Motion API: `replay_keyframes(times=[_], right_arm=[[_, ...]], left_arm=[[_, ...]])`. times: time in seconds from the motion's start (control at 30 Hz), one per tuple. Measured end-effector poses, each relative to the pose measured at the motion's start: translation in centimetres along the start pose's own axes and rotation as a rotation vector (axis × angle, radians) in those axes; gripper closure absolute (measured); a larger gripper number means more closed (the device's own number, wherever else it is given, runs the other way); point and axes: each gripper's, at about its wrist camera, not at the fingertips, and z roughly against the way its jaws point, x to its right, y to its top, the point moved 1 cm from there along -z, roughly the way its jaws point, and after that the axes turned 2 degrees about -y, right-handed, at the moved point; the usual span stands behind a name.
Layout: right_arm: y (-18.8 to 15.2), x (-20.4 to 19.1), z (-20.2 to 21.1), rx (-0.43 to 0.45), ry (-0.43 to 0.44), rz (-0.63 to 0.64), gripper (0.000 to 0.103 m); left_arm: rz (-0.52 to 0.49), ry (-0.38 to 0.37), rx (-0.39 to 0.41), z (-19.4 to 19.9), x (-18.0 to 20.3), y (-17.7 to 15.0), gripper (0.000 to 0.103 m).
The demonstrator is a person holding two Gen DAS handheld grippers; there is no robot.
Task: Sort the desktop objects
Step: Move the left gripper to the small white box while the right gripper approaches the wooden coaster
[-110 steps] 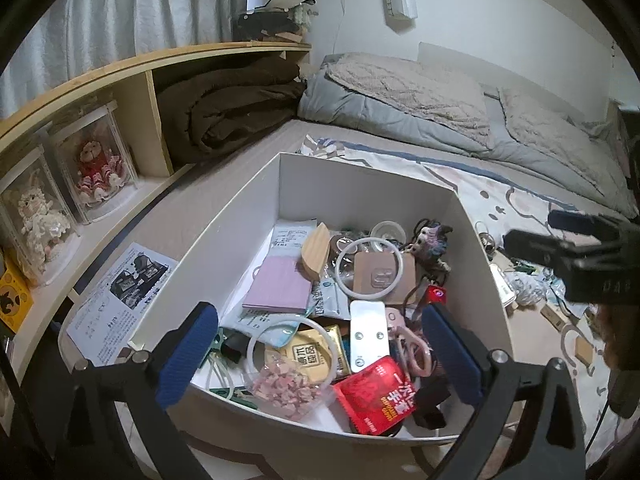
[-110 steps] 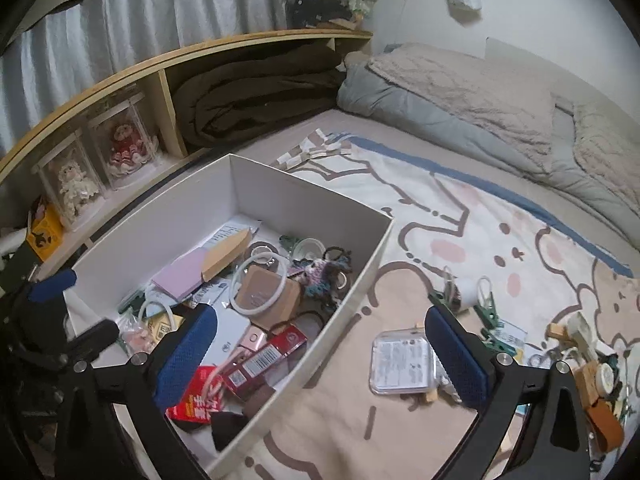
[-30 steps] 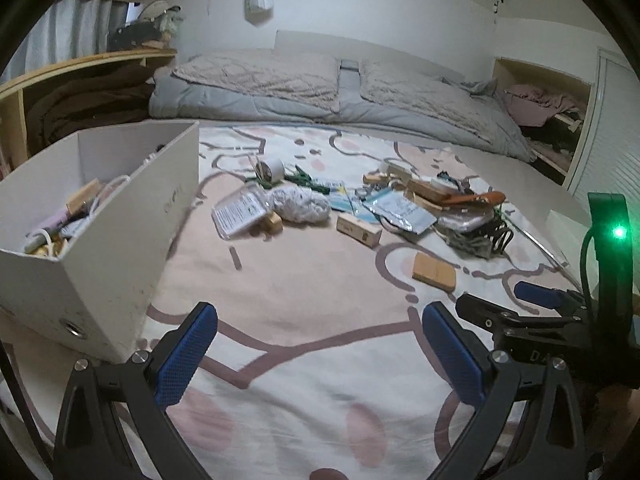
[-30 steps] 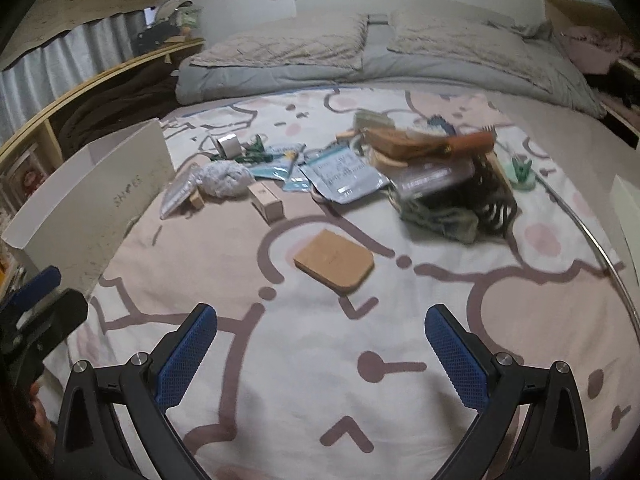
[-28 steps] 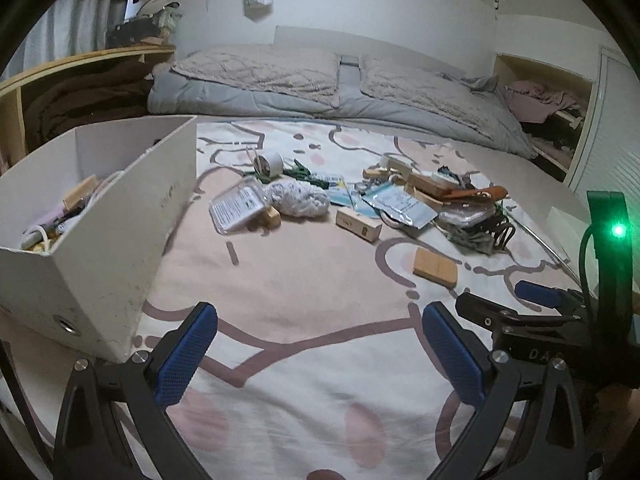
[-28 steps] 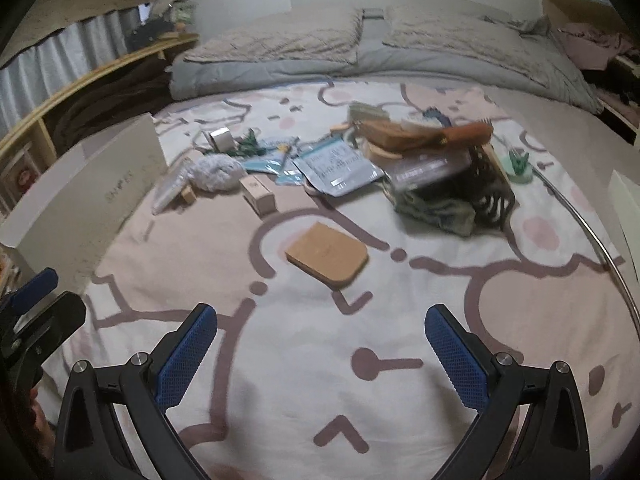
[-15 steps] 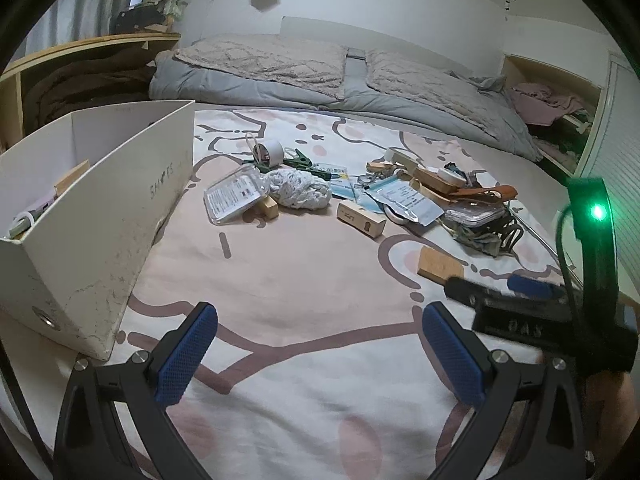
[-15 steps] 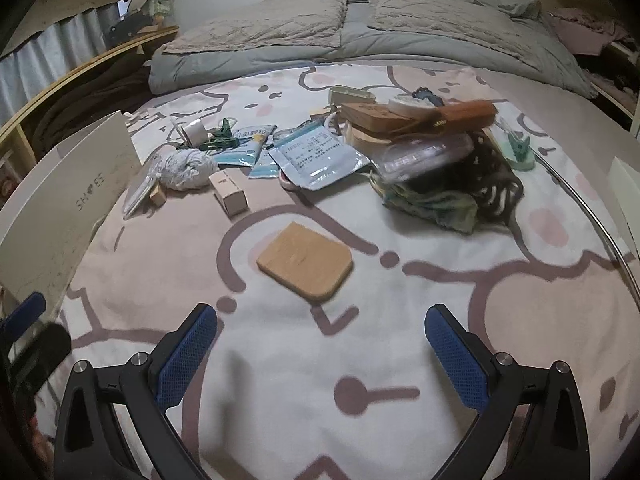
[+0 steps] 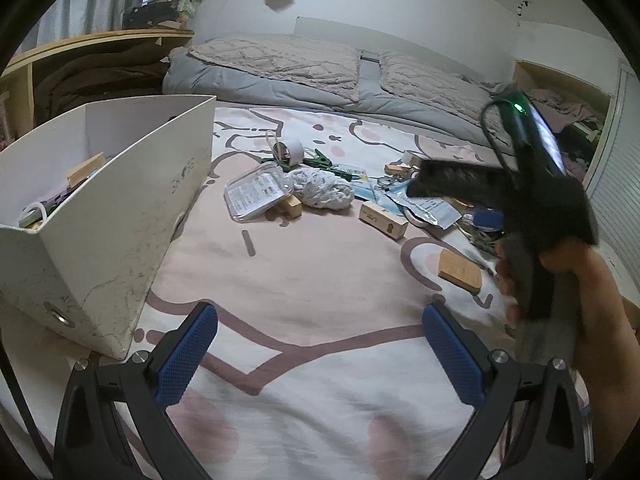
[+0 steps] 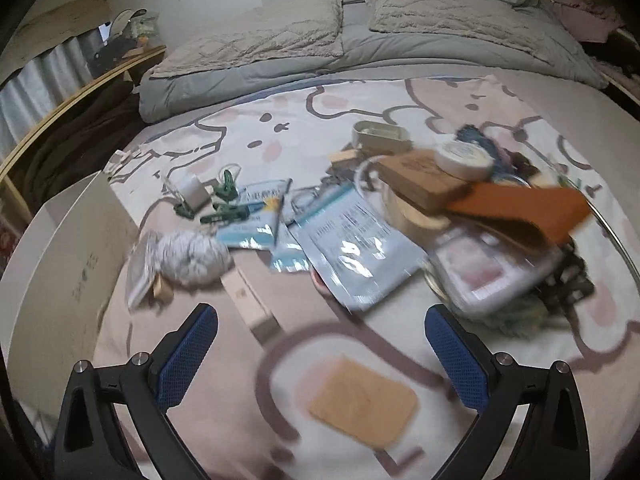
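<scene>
A white box [image 9: 120,208] holding sorted items stands at the left on the patterned bedsheet. Loose objects lie scattered beyond it: a clear plastic case [image 9: 254,196], a crumpled white wad [image 9: 322,188], a small wooden block [image 9: 383,220] and a flat tan wooden tile [image 9: 460,271]. My left gripper [image 9: 320,352] hangs open over bare sheet. My right gripper [image 10: 320,354] is open too, just above the tan tile [image 10: 364,404], with silver pouches [image 10: 352,244] and a brown leather strap [image 10: 520,208] ahead. The right tool [image 9: 532,216] and the hand holding it show blurred in the left wrist view.
Pillows and a grey duvet [image 9: 304,68] lie across the head of the bed. A wooden shelf [image 9: 80,44] with dark bedding runs along the left. Green clips [image 10: 224,200] and a tape roll [image 9: 290,150] lie mid-sheet. A black mesh item [image 10: 568,280] sits at the right.
Both grippers swung away from the box toward the scattered pile. The right gripper has pushed forward and down over the tan tile; its view is motion-blurred. Both stay open.
</scene>
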Motion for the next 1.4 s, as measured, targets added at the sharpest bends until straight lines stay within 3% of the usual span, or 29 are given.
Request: replay_keyframes(times=[0.03, 0.1, 0.17, 0.2, 0.3, 0.5, 0.7, 0.77, 1.17, 1.3, 1.4], right_arm=[[0.4, -0.2, -0.4, -0.002, 0.006, 0.001, 0.002], [1.3, -0.8, -1.3, -0.006, 0.012, 0.005, 0.02], [2.0, -1.2, -2.3, -0.017, 0.017, 0.011, 0.029], [2.2, -1.4, -2.6, -0.025, 0.026, 0.013, 0.039], [2.8, -1.7, -4.4, -0.081, 0.122, -0.001, 0.056], [2.1, -2.5, -5.9, -0.134, 0.167, 0.02, 0.083], [0.1, -3.3, -5.8, -0.157, 0.262, 0.049, 0.083], [-1.0, -3.6, -5.9, -0.186, 0.26, 0.068, 0.085], [-7.0, -2.9, -1.5, -0.174, 0.271, 0.121, 0.086], [-8.8, -2.6, 0.1, -0.147, 0.285, 0.14, 0.086], [-9.6, -1.6, 1.4, -0.092, 0.347, 0.1, 0.086]], left_arm=[[0.002, 0.0, -0.002, 0.0, -0.1, -0.1, 0.0], [0.004, -0.004, -0.009, -0.1, -0.2, -0.2, 0.0], [0.005, -0.01, -0.018, -0.1, -0.3, -0.4, 0.0], [0.004, -0.011, -0.019, 0.0, -0.3, -0.5, 0.0], [0.001, -0.008, -0.018, 0.0, -0.4, -0.6, 0.0], [0.015, -0.006, -0.016, 0.0, -0.8, -0.4, 0.0], [0.019, 0.0, -0.013, 0.2, -0.8, -0.3, 0.0], [0.018, -0.001, -0.013, 0.2, -0.8, -0.3, 0.0], [0.006, -0.001, -0.011, 0.6, -0.4, -0.6, 0.0], [-0.012, 0.007, -0.006, 0.9, -0.2, -0.7, 0.0], [-0.024, 0.003, 0.003, 1.2, -0.2, -0.6, 0.0]])
